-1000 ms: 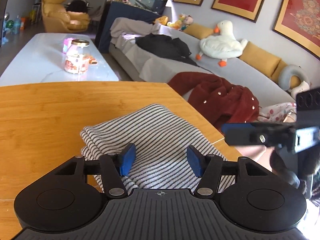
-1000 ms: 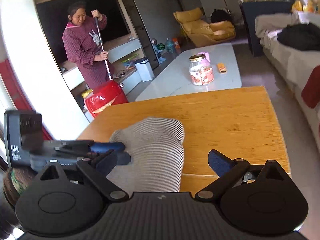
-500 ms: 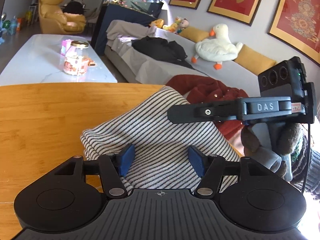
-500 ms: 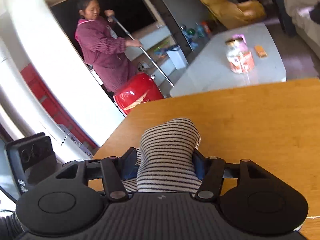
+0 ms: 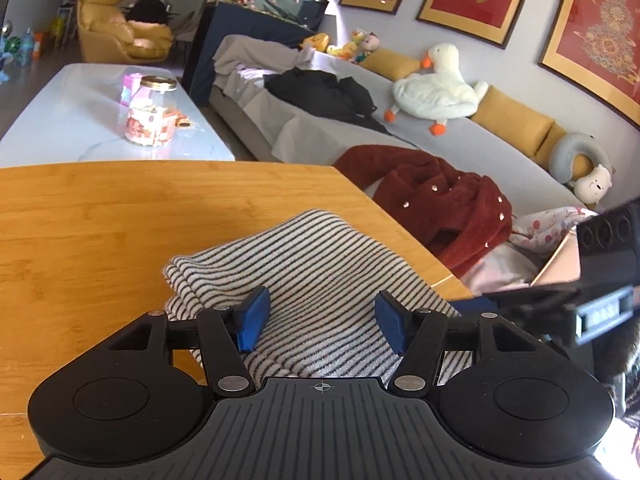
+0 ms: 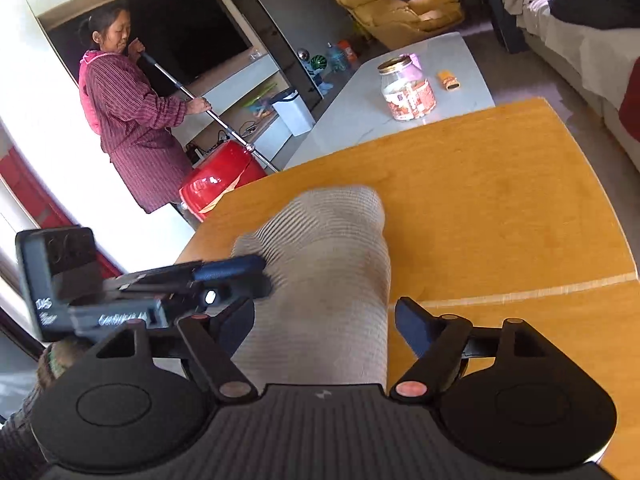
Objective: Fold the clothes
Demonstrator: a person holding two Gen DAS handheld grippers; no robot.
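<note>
A black-and-white striped garment (image 5: 320, 264) lies folded on the wooden table (image 5: 100, 216). My left gripper (image 5: 322, 322) hovers low over its near part. The blue pads (image 5: 252, 320) stand apart, the cloth lies under and between them, and they do not pinch it. In the right wrist view the same garment (image 6: 332, 264) runs between the jaws of my right gripper (image 6: 326, 324). Those jaws are opening, and the right pad (image 6: 412, 328) is clear of the fabric. The left gripper (image 6: 236, 270) rests at the garment's left edge. The right gripper (image 5: 480, 304) shows low at the table's right edge.
A white coffee table (image 5: 72, 128) with a snack jar (image 5: 150, 112) stands beyond the wooden table. A sofa (image 5: 460, 148) on the right holds a red coat (image 5: 440, 200), a black garment and a goose plush. A person (image 6: 128, 120) mops beside a red bucket (image 6: 220, 184).
The right gripper, which gripped a raised fold of the garment half a second ago, has dropped lower and spread its jaws. The fold now lies flat. The left gripper has stayed put.
</note>
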